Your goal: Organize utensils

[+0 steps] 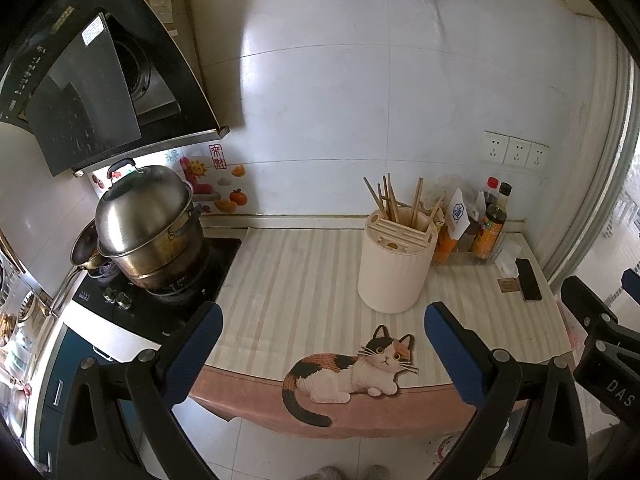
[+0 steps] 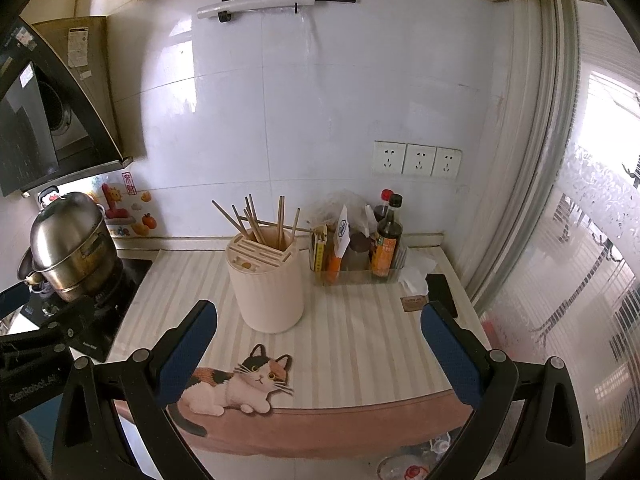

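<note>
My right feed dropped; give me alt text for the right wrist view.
The open right gripper hovers empty before a striped counter mat, facing a cream utensil holder with chopsticks standing in it. Sauce bottles sit right of it, a steel steamer pot left.

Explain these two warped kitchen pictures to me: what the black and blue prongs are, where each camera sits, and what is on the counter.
There is no robot here. A person holds a hand-held grasping tool in each hand, and each carries a wide-angle camera looking forward along its two blue-padded prongs, which bends the picture. One view is from the left tool, the other from the right tool. Both are open and hold nothing. On the striped counter mat stands a cream utensil holder with chopsticks sticking out, and sauce bottles behind it to the right. A steel pot sits on the stove to the left.
</note>
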The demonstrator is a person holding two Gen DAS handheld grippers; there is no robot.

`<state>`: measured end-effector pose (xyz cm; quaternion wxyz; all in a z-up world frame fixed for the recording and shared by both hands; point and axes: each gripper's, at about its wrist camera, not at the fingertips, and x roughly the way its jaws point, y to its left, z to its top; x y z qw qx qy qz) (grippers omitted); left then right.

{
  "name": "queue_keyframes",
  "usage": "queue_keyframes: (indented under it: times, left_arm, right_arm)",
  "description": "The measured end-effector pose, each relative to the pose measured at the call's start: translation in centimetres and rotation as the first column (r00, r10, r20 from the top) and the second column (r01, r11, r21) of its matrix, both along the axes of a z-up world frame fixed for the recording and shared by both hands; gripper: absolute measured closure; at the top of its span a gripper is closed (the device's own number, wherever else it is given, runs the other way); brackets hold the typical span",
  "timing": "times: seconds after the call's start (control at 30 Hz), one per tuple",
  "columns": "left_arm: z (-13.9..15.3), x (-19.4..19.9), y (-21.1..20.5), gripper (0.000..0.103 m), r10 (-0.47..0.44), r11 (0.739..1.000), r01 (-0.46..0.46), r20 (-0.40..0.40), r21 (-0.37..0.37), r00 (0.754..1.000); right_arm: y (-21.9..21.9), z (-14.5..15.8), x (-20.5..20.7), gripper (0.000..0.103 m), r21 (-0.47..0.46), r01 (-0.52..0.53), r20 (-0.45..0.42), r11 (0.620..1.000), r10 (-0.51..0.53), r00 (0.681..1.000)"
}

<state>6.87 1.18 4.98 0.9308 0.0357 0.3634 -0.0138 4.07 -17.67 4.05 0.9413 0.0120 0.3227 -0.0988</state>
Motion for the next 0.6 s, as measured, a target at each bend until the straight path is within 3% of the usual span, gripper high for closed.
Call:
queue_keyframes:
  times: [0.6]
  left_arm:
    - [0.0,0.06,0.06,0.0,0.001,1.0,-0.001,0.002,0.0,1.0]
  right_arm:
    - [0.02,-0.14,0.14,0.0,-0.001,-0.001,0.001,1.0,0.001,1.0]
